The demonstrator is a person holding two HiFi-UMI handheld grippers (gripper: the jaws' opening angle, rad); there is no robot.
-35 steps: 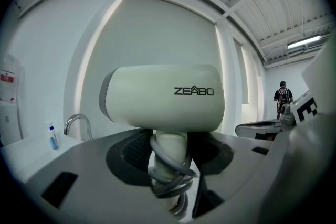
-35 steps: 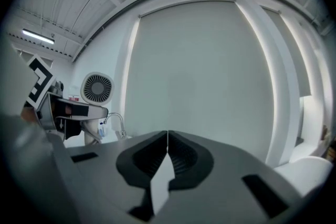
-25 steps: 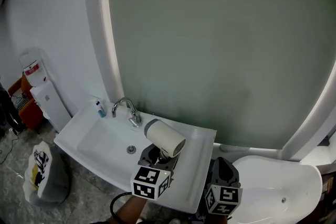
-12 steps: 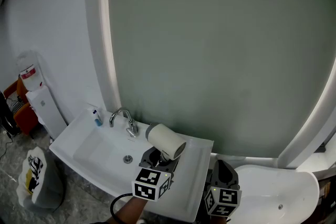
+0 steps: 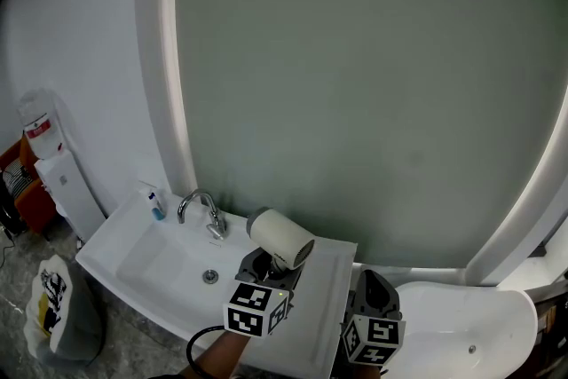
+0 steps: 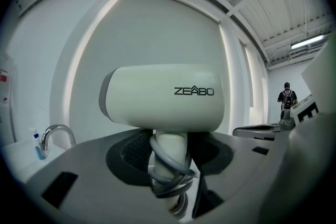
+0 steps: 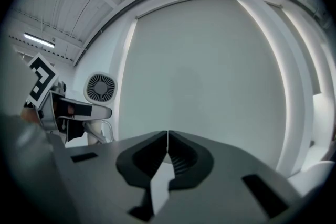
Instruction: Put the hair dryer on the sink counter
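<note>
Hair dryer (image 5: 280,237) is held clear of the sink, its handle clamped upright between the jaws of the left claw (image 5: 266,264), which are closed on it.

1. Relation for the coming move: the dryer is carried directly above the left claw, and the flat right part of the desk (image 5: 327,278) lies below and just beyond it, to the right of the basin (image 5: 164,255). A downward set-down is judged to be required.
2. Long axis: the barrel lies roughly level, running left to right, across the handle.
3. Nearer claw: the left. The right claw (image 5: 373,290) is clenched on nothing, to the right of the desk.

Appearance: a cream barrel with a grey left end, a round grille at the right end, dark lettering on the side, and a grey cord (image 6: 170,168) wound round the handle.
</note>
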